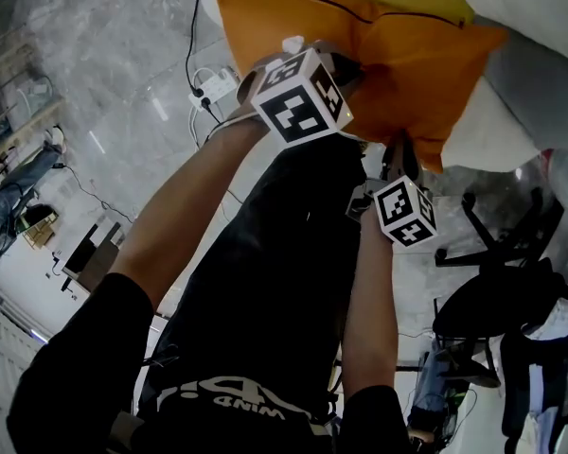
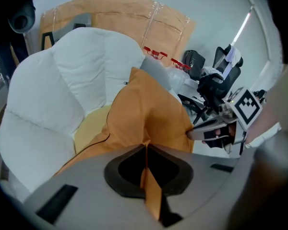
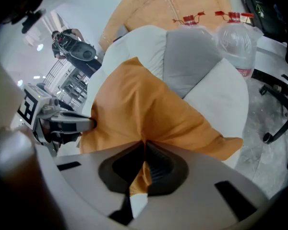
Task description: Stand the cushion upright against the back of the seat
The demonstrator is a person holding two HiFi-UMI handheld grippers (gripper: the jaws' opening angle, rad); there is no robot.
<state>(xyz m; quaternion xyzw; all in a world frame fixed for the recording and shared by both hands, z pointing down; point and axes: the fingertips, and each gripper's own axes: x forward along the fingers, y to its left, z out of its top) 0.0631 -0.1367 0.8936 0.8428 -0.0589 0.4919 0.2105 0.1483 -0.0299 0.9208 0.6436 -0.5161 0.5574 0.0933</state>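
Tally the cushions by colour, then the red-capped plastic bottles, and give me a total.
Orange cushion: 1
Yellow cushion: 1
Grey cushion: 1
Red-capped bottles: 2
Total: 5

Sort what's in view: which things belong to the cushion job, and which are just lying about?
Job: orange cushion, pinched by the left gripper and right gripper; white seat.
Lying about: yellow cushion, grey cushion, water bottles, office chair, power strip.
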